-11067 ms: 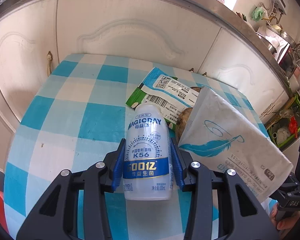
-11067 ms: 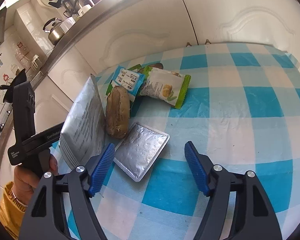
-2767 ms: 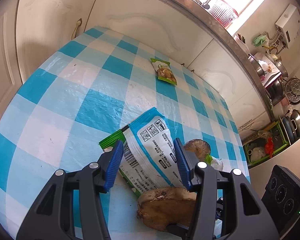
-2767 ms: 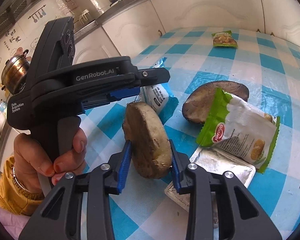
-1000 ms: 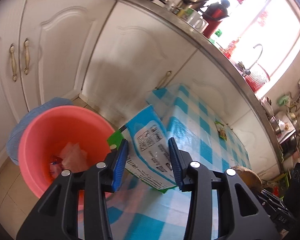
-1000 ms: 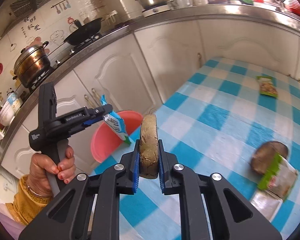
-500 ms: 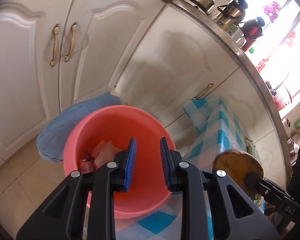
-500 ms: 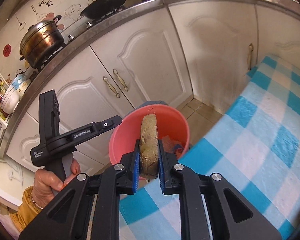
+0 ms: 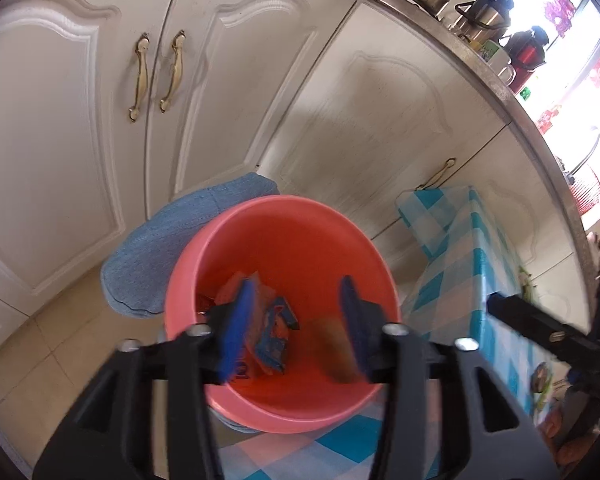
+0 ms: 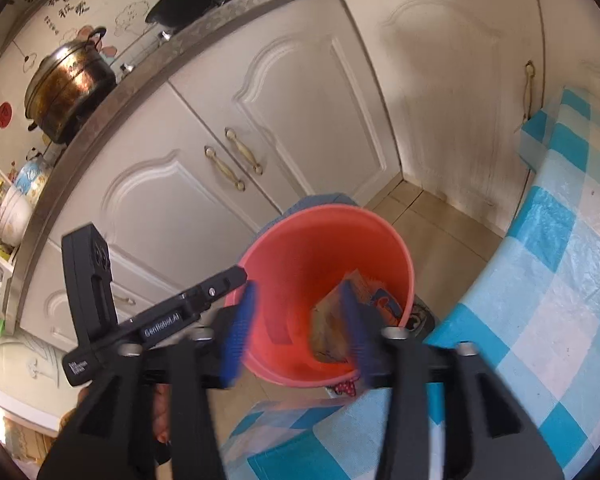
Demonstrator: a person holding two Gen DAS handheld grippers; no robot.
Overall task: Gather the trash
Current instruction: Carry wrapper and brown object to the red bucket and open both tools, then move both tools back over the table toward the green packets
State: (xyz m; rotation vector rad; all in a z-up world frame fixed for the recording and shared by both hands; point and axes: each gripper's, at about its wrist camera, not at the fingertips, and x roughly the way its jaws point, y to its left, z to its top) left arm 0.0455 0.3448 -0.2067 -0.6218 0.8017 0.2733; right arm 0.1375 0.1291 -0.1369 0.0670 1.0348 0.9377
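Below both grippers the pink bucket (image 10: 332,240) holds the brown slab (image 10: 328,328); right gripper (image 10: 296,320) and left gripper (image 9: 296,320) have just been opening, nothing between them. Withdraw clear of its rim.

The left gripper (image 9: 296,320), its jaws just opened and empty, hangs over the pink bucket (image 9: 284,224) holding wrappers (image 9: 274,332).

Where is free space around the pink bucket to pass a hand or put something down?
Free: the checked tablecloth right of the pink bucket, and the floor tiles between bucket and cabinet doors. Crowded: the bucket mouth, where both open grippers, left gripper and right gripper, hover over wrappers and a brown piece.
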